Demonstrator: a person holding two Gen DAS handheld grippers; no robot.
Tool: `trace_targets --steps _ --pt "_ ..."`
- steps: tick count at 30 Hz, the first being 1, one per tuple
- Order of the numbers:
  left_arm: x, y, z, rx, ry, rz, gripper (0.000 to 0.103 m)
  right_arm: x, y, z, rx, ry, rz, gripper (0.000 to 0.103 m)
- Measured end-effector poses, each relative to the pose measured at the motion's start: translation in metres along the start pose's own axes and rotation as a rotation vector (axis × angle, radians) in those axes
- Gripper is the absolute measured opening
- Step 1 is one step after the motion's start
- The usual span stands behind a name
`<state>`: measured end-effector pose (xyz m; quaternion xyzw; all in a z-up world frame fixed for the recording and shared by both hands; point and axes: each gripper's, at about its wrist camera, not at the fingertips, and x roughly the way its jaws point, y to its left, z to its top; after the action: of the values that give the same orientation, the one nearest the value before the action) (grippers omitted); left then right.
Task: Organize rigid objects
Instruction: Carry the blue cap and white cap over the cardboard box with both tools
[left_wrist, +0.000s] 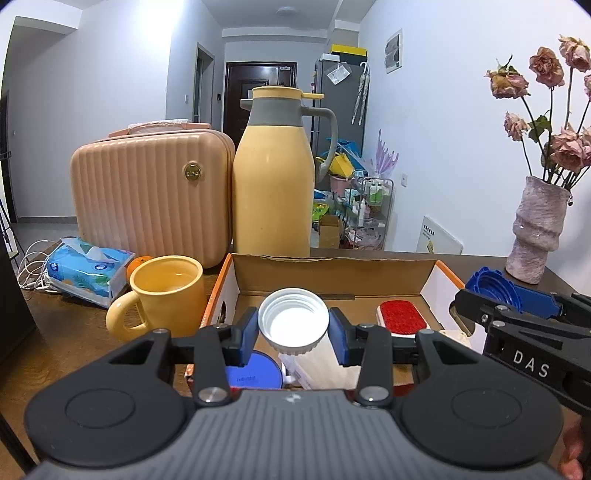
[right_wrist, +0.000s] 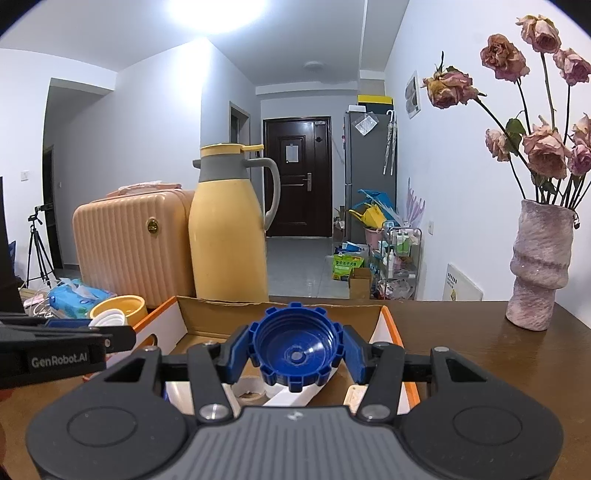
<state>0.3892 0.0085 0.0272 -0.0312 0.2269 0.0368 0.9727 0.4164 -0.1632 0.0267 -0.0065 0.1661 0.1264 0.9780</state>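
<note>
My left gripper (left_wrist: 293, 334) is shut on a white screw cap (left_wrist: 293, 319), its hollow side facing the camera, held over an open cardboard box (left_wrist: 332, 273). In the box lie a red-bristled brush (left_wrist: 400, 317), a round blue lid (left_wrist: 255, 371) and a white carton (left_wrist: 325, 365). My right gripper (right_wrist: 295, 350) is shut on a blue ridged screw cap (right_wrist: 295, 345), also above the box (right_wrist: 207, 312). The left wrist view shows that blue cap (left_wrist: 493, 288) at the right edge, and the right wrist view shows the white cap (right_wrist: 109, 318) at the left.
Behind the box stand a yellow thermos jug (left_wrist: 275, 177) and a peach ribbed case (left_wrist: 151, 199). A yellow mug (left_wrist: 166, 295), a tissue pack (left_wrist: 88, 271) and white cables (left_wrist: 31, 269) sit left. A pink vase (left_wrist: 537, 229) with dried roses stands at the right on the brown table (right_wrist: 480, 362).
</note>
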Motion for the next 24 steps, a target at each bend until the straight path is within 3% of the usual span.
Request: trace_targets --steps 24 --pt "0.054 -0.004 0.013 0.001 0.022 0.023 0.04 0.053 -0.014 0.005 0.022 0.041 -0.026 0.052"
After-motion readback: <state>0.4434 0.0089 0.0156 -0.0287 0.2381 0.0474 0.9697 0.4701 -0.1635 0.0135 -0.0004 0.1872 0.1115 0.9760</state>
